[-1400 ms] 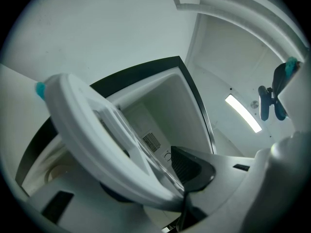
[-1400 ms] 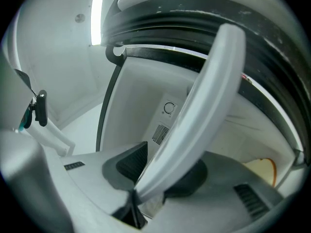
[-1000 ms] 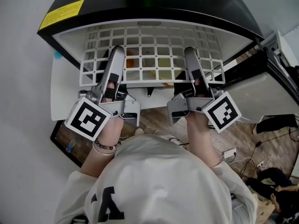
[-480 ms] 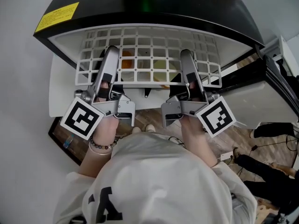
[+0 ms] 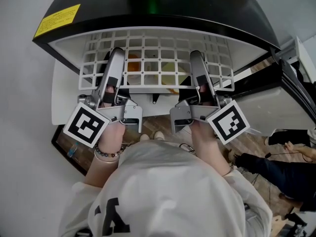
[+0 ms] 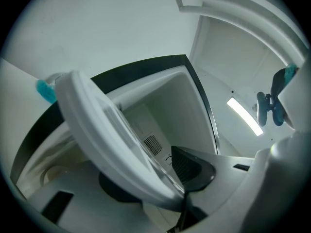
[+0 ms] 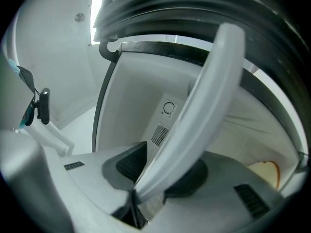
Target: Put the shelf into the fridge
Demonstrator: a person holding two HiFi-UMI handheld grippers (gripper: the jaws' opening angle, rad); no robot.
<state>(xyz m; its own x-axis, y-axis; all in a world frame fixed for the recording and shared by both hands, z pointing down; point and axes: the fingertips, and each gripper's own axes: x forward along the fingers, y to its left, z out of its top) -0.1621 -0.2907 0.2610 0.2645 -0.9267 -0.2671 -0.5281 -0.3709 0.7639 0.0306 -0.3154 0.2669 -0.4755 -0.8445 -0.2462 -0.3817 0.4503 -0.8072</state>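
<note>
The white grid shelf (image 5: 158, 58) lies level in the mouth of the black-topped fridge (image 5: 148, 4), most of it inside the white cavity. My left gripper (image 5: 114, 68) is shut on the shelf's front rim left of middle, and my right gripper (image 5: 198, 68) is shut on it right of middle. In the left gripper view the thick white rim (image 6: 97, 130) runs slantwise between the black pads (image 6: 192, 166) of the left gripper (image 6: 163, 181). In the right gripper view the same rim (image 7: 204, 106) is clamped in the right gripper (image 7: 158, 176).
The fridge door (image 5: 291, 98) stands open at the right. Orange and yellow items (image 5: 134, 63) show through the grid below the shelf. A dial (image 7: 168, 108) and vent sit on the back wall. Cables (image 5: 247, 159) and a person's limbs (image 5: 276, 164) are on the wooden floor, right.
Both grippers and the shelf keep their place at the fridge mouth; only the view shifted slightly. A person at the lower right has moved further into view.
</note>
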